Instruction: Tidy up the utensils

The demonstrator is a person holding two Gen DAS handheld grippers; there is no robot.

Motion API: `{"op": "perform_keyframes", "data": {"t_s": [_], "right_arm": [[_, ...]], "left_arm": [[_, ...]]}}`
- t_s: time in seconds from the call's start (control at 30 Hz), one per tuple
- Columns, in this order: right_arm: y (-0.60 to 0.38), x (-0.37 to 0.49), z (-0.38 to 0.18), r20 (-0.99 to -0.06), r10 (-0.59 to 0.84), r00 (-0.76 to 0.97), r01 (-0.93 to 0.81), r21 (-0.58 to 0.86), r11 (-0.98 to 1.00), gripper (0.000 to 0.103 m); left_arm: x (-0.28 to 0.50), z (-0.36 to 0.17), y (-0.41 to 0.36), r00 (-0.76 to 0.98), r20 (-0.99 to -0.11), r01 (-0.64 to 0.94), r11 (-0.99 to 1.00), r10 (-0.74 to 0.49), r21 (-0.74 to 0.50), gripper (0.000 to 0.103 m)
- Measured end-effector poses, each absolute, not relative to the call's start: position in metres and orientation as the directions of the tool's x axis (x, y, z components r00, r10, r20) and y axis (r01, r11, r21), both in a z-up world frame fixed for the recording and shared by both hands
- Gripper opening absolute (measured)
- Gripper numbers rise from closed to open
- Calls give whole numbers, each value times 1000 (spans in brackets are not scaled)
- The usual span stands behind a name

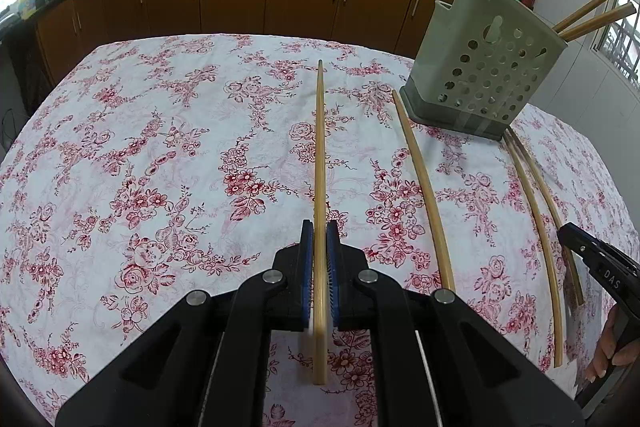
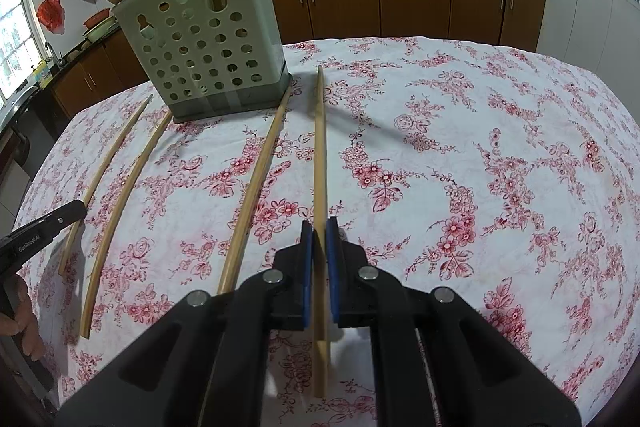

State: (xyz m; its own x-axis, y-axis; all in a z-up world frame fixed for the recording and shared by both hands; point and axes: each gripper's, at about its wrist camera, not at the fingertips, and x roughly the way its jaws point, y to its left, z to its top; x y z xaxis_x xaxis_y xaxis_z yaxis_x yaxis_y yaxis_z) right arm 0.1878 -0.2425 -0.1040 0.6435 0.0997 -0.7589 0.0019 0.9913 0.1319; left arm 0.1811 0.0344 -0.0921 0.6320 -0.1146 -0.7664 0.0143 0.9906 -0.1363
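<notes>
Already partway. Left wrist: left gripper [image 1: 320,233] clamped on chopstick [image 1: 319,155], pale bamboo, pointing straight ahead. Holder [image 1: 480,83] ahead-right, several sticks inside. Three loose sticks [image 1: 424,187] right of jaws on cloth [image 1: 160,147]. Right wrist: right gripper [image 2: 319,229] clamped on second chopstick [image 2: 319,147]; holder ahead-left, three loose sticks left. Both held ones not yet in holder; three loose left to collect.

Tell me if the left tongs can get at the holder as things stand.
Probably yes. The left tongs, shut on a chopstick, have only flat-lying loose chopsticks between them and the holder, ahead to their right. Nothing upright blocks the way.
</notes>
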Motion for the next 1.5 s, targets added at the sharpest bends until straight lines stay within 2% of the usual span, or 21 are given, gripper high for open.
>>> {"op": "perform_keyframes", "data": {"t_s": [1.03,1.5], "right_arm": [[-242,187,-104,-758,102,644,2,136,991,10],[-241,187,-104,-760,94,644,-2,122,993,10]], "left_arm": [[181,-92,35,632,-767,15,991,-113,-134,8],[174,-90,28,632,-773,9,998,-56,-65,8]]}}
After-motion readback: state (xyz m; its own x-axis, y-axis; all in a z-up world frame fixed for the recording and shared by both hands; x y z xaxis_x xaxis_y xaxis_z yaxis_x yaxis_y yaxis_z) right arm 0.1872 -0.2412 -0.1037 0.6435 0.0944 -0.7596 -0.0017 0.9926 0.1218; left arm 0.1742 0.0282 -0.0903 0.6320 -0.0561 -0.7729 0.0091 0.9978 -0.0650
